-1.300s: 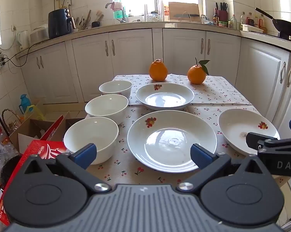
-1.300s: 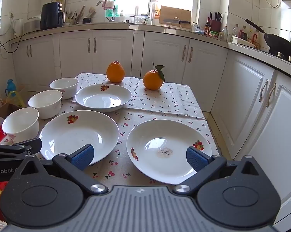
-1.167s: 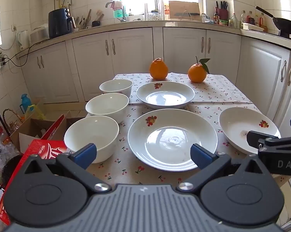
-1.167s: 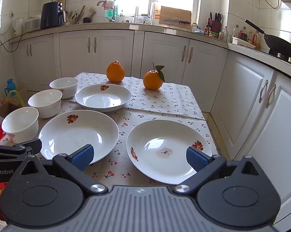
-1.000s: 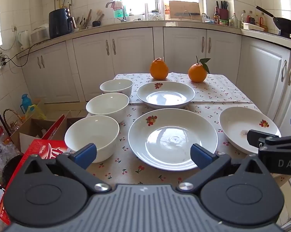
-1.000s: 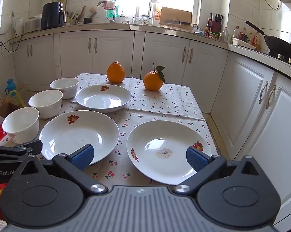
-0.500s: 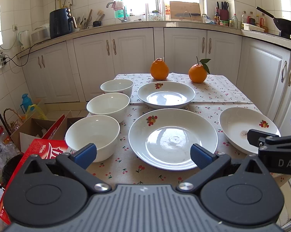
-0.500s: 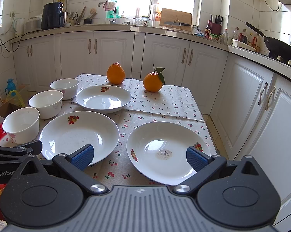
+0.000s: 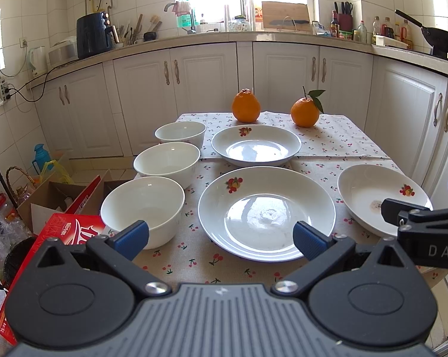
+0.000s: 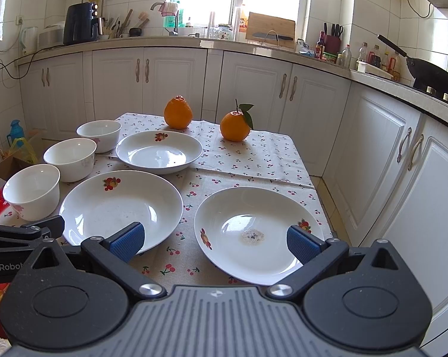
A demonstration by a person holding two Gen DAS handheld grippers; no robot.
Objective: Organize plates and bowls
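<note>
Three white bowls stand in a row on the table's left side: near (image 9: pixel 143 208), middle (image 9: pixel 166 162), far (image 9: pixel 180 132). Three white fruit-print plates lie on the cloth: a large one at centre (image 9: pixel 265 211), a smaller one behind it (image 9: pixel 256 145), and one at the right (image 9: pixel 369 190) with a small stain. My left gripper (image 9: pixel 221 238) is open and empty, held before the table's near edge. My right gripper (image 10: pixel 213 242) is open and empty, just in front of the right plate (image 10: pixel 256 232). The large plate (image 10: pixel 119 205) shows to its left.
Two oranges (image 9: pixel 245 105) (image 9: pixel 304 111) sit at the table's far end. The table has a cherry-print cloth (image 9: pixel 336 139). A red box (image 9: pixel 45 247) and cardboard boxes (image 9: pixel 45 196) stand on the floor at the left. White cabinets (image 10: pixel 372 148) run close along the right.
Both grippers have drifted very slightly; the scene has shifted a little in view. Nothing was taken hold of or moved.
</note>
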